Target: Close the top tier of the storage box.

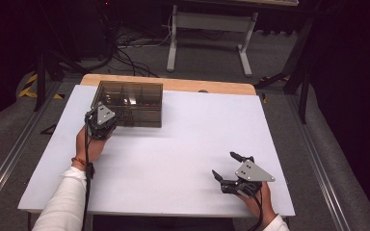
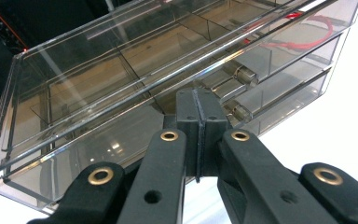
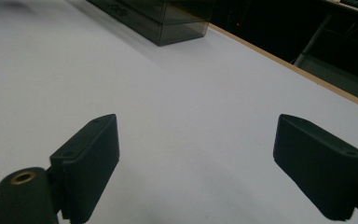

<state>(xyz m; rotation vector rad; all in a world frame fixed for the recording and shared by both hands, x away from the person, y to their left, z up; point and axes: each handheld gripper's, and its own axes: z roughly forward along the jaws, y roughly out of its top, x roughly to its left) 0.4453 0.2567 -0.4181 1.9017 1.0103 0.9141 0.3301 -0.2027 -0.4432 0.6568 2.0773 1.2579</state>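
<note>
1. High view first: the smoky clear compartment box [image 1: 129, 103] sits at the far left of the white table [image 1: 183, 144], and it is my landmark. My left gripper [image 1: 102, 126] is at its near left corner; my right gripper [image 1: 227, 169] rests well apart from it, toward the near right edge.

2. The biggest risk is the whole box sliding. It is light plastic on a smooth top, and my right gripper is too far away to brace it, so any push or pull from the left could skate it away or twist it round.

3. My left gripper [image 2: 197, 105] has its jaws fully together, tips right against the box's front wall at what looks like a drawer edge. Through the tinted plastic I can't tell if a thin lip is nipped between them or if they only touch. If it is only a touch, a pull will slip off.

4. My right gripper [image 3: 196, 154] stands wide open, holding nothing, over bare table.

5. Smallest: the red item [image 2: 307, 35] and metal pieces [image 2: 235, 88] inside the box could jump compartments if it jerks.
</note>
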